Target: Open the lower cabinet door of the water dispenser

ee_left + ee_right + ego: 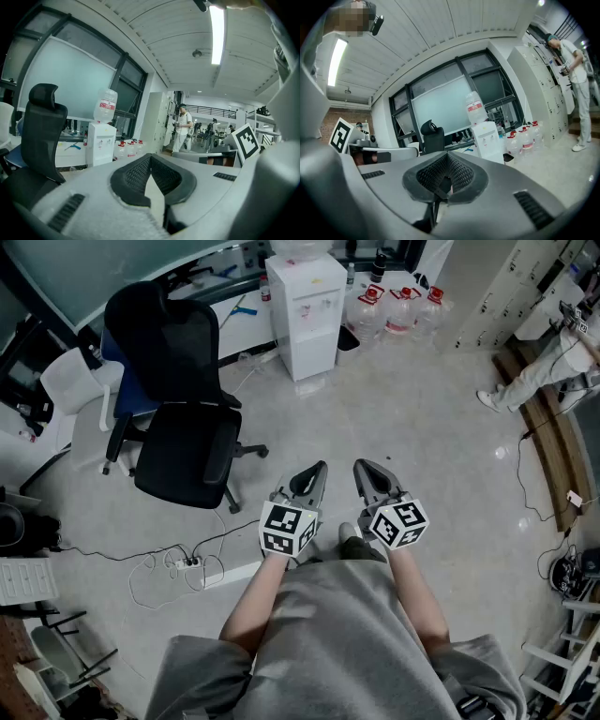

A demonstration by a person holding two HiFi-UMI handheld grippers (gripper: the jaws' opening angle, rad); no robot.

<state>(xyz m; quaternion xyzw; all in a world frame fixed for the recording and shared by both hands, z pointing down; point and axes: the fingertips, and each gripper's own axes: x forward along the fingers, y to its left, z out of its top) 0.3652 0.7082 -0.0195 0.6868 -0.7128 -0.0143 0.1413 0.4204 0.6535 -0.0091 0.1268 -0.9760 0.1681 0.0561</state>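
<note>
**At the far wall, a closed cabinet and two shut grippers well short of it**

The water dispenser (305, 310) stands against the far wall, a white box with an upturned bottle (106, 105) on top. Its lower cabinet door (315, 351) looks closed. From here I cannot tell where its handle or its hinge side lies. Just beside it on one side sits a small dark bin (347, 337), and past that a cluster of spare water bottles (401, 307). On the other side a black office chair (178, 427) stands out in the floor, near the line of approach.

Both tools are well apart from the dispenser, held side by side in front of the person. The left gripper (321, 467) has its jaws pressed together with nothing between them, and so does the right gripper (360, 466). Each points roughly level toward the dispenser.

Judging from this, the task is not yet begun, and the walk-up comes first. The likeliest trouble is underfoot, where a power strip (192, 563) and its loose cables lie near the person's left and could snag a foot. At the door, closed jaws cannot catch an edge, so one pair must open first. A hard tug could rock the light cabinet and its top bottle. The bin may block the door's swing if the hinge is on that side.
</note>
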